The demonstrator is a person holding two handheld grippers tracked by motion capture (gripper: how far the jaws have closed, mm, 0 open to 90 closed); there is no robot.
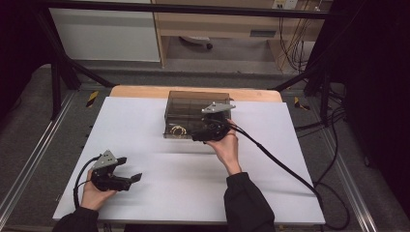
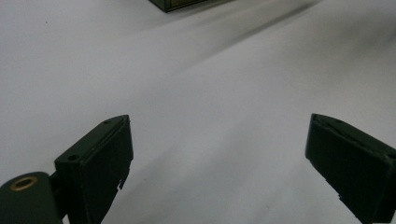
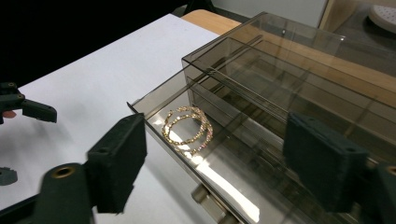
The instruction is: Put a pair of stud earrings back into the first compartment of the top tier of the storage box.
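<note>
**Gold chain in the open drawer, both claws empty**

The gold chain (image 3: 187,129) lies coiled on the floor of the pulled-out drawer (image 3: 219,179) of the smoked-plastic drawer box (image 1: 196,107). It sits toward the drawer's left end in the high view, touching nothing but the drawer floor. My right gripper (image 1: 203,135) hangs just in front of that drawer, jaws spread wide, holding nothing; the chain sits beyond and between them in the right gripper view. The box stands at the far middle of the white table (image 1: 159,169). My left gripper (image 1: 126,170) rests well apart from the box, near the table's front-left corner, jaws wide apart and empty over bare tabletop.
</note>
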